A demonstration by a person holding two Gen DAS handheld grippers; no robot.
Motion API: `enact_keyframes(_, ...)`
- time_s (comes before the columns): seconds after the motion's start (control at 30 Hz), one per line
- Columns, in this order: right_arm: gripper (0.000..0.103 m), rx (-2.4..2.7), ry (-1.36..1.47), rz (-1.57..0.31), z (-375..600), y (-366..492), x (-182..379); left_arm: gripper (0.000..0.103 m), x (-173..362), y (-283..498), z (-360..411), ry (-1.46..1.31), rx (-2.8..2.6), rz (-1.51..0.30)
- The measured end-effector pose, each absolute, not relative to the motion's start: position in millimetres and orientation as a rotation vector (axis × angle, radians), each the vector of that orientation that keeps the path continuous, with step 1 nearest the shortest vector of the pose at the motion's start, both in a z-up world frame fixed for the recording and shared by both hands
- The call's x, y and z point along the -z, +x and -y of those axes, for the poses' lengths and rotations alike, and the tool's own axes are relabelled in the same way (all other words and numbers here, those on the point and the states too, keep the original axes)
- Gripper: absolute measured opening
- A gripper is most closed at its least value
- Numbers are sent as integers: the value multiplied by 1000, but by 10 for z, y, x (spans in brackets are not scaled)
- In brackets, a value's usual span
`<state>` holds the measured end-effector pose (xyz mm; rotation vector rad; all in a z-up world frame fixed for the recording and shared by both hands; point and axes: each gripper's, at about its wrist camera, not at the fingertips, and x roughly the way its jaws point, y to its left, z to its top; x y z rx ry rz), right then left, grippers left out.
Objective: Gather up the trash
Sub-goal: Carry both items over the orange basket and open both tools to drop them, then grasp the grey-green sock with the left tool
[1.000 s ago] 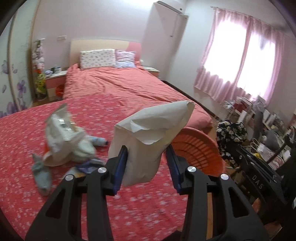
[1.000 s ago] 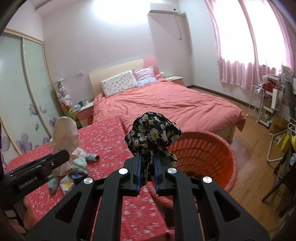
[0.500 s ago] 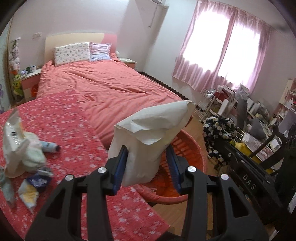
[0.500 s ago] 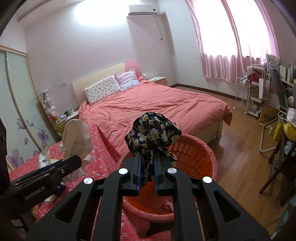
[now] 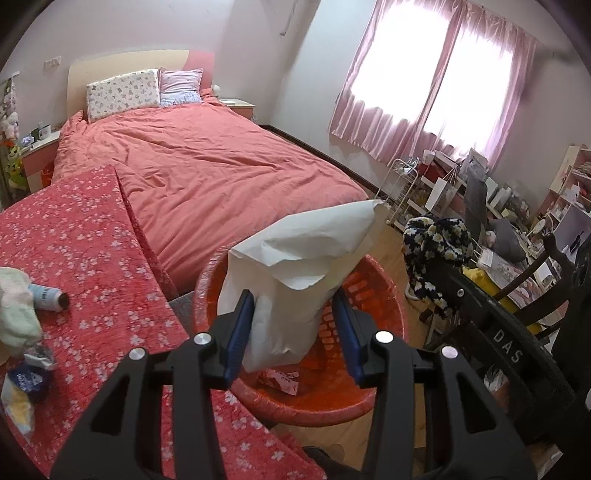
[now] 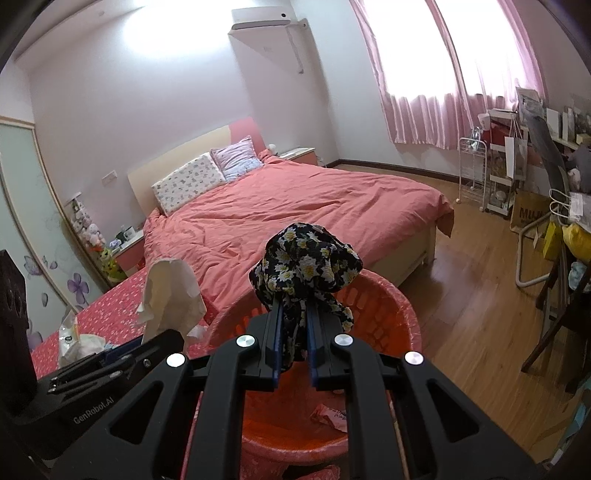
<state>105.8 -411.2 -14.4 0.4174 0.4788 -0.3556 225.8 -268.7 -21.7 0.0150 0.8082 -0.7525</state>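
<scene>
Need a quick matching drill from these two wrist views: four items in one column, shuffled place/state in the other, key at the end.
Items:
1. white paper bag
2. floral cloth
3. orange basket
4. small can

Places/states:
A. lying on the red tablecloth
B. clamped in right gripper
C. on the floor, beneath both grippers
D. held in left gripper

Pairs: 1-D, 2-B, 3-C, 4-A

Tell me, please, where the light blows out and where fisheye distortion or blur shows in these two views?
Left wrist view: the window behind pink curtains is blown out; straight edges bow near the black corners; the white paper is sharp. Right wrist view: the window and a wall glare patch wash out; the floral cloth is crisp.
</scene>
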Motion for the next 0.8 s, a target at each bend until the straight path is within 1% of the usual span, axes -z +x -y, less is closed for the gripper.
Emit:
enact_keyframes(0.03,11,355,422,-481,4137,1076,153,46,241,2270,2708,16,755,-815)
enact_keyframes(0.07,14,352,429,-487,4155,1097,168,46,270,2279,2735,20,754,-823)
enact_keyframes(0.13,16,342,450,-500,4192,1135,205,51,328,2304,2767,28,744,-834)
enact_keyframes(0.17,19,341,455,-507,4213,1152,222,52,344,2307,2784,31,740,-839)
enact_keyframes(0.23,26,337,464,-524,4235,1173,261,60,390,2346,2774,33,727,-850)
enact_keyframes(0.27,30,339,468,-529,4247,1174,277,61,412,2364,2758,33,717,-855)
enact_keyframes(0.37,35,342,473,-539,4251,1160,300,64,455,2410,2672,35,686,-863)
enact_keyframes(0.4,39,345,472,-541,4245,1154,299,65,462,2419,2631,36,676,-863)
enact_keyframes(0.47,40,353,467,-545,4239,1152,296,66,461,2424,2539,38,654,-860)
enact_keyframes(0.8,40,348,416,-569,4034,1179,221,71,348,2293,2025,73,553,-809)
